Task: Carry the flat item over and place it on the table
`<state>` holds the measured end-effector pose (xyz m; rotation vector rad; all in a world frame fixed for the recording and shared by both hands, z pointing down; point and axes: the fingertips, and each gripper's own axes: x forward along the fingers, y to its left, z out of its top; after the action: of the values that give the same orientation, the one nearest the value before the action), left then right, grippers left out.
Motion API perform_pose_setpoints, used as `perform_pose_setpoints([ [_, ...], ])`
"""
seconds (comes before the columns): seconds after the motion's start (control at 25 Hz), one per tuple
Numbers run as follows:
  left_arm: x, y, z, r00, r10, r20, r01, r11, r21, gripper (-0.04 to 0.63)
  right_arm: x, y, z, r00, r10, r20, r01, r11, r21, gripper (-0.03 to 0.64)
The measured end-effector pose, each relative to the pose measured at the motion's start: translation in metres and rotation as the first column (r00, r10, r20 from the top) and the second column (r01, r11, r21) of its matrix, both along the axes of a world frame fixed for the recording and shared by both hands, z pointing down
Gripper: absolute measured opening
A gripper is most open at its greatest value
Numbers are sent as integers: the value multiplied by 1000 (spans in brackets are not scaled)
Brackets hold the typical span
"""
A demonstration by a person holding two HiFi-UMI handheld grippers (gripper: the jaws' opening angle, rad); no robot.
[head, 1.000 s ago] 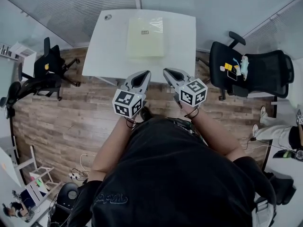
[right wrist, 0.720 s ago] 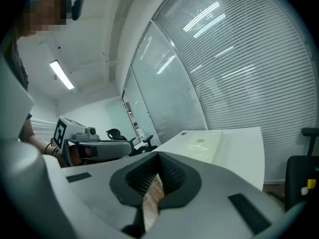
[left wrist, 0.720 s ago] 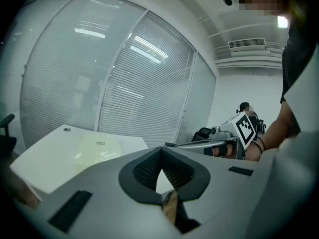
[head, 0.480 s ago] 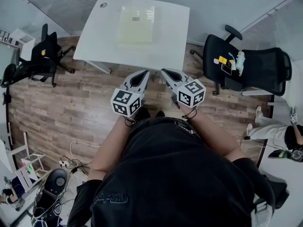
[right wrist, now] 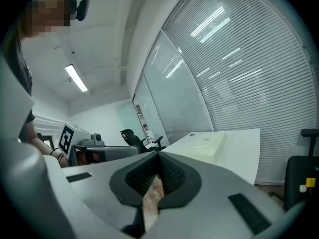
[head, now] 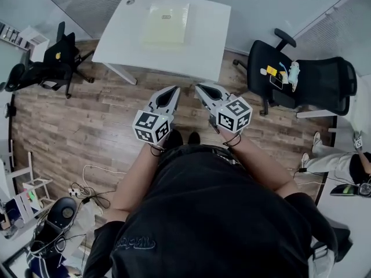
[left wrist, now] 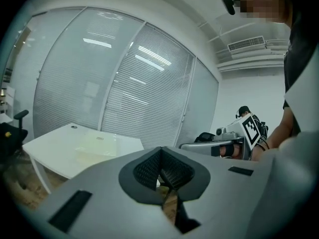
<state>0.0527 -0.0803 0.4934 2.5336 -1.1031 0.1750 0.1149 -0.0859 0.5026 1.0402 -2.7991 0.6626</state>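
Note:
The flat item (head: 167,24), a pale yellow-green slab, lies on the white table (head: 208,45) at the top of the head view. The left gripper view shows the flat item (left wrist: 97,144) on the table (left wrist: 47,151) too, and so does the right gripper view, with the flat item (right wrist: 207,146) on the table (right wrist: 244,156). My left gripper (head: 173,90) and right gripper (head: 200,87) are held side by side over the wood floor, well short of the table. Both are shut with nothing between their jaws. The left gripper (left wrist: 160,151) looks toward the table, as does the right gripper (right wrist: 158,156).
A black office chair (head: 301,77) with small items on its seat stands to the right of the table. More black chairs (head: 49,68) stand at the left. Cables (head: 87,187) lie on the floor at lower left. A glass wall with blinds runs behind the table.
The table with the flat item has slid up and away in the head view. Both grippers stay shut and side by side.

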Motion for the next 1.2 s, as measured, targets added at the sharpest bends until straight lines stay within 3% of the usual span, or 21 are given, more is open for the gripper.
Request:
perform_pose_setpoints([
  [0.4,-28,36,-11,1000,-11,9,11,1000,19,14,-33,35,-16,999,-24,32,23,999,31,21],
  [0.84,-93,92,-21,1000,9,-6,-9,1000,17,14,-95,91,-38,999,-30,44,27,998,60,21],
  [1.2,-145,143,-36,999,43,1,-43,997,62,14,-148,150,-43,1000,0,29,-2,997,79,21],
])
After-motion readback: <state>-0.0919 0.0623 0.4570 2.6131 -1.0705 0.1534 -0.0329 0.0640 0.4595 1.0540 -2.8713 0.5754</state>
